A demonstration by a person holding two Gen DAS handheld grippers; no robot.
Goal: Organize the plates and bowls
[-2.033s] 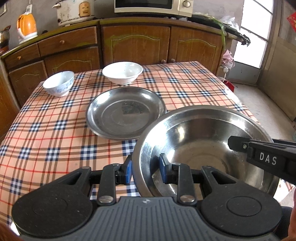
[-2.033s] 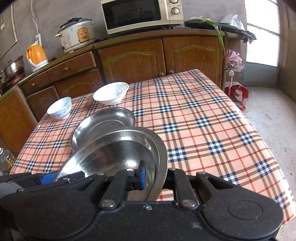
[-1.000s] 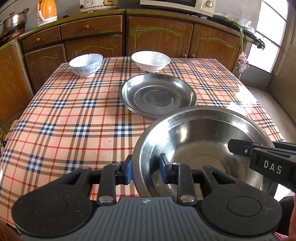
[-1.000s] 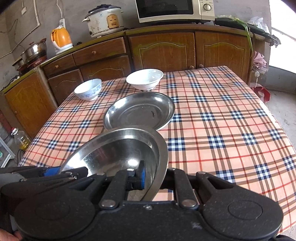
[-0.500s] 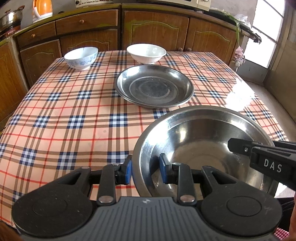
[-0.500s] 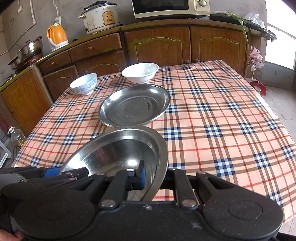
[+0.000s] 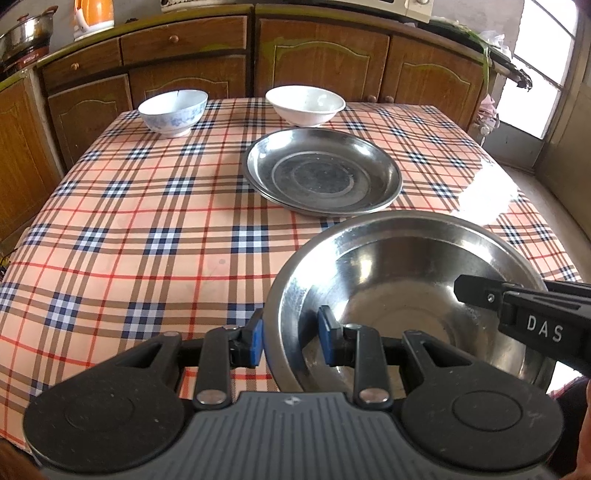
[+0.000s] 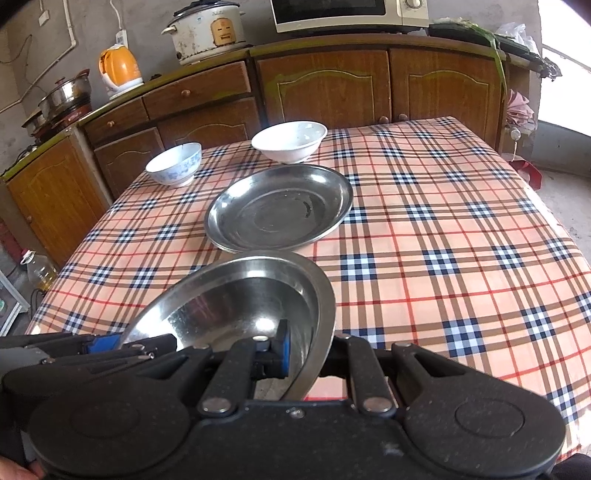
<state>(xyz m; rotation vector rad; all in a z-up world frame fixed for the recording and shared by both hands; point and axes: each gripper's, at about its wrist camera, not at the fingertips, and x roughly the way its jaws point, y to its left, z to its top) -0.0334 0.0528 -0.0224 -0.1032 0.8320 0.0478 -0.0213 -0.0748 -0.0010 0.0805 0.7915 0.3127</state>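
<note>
A steel bowl hangs above the near part of the checked table, held by both grippers. My left gripper is shut on its left rim, with one blue pad inside and one outside. My right gripper is shut on the right rim of the steel bowl, and its arm also shows as the right gripper. Beyond lie stacked steel plates. At the far edge stand a white bowl and a blue-patterned bowl.
Wooden cabinets run behind the table, carrying a microwave, a rice cooker, an orange kettle and a pot. An oil bottle stands on the floor at the left. A doorway lies to the right.
Over two seconds both views swung and drew back from the steel plates, so more cloth shows in front. Both grips on the bowl are unchanged, and the last half second shows only a slight shift.
</note>
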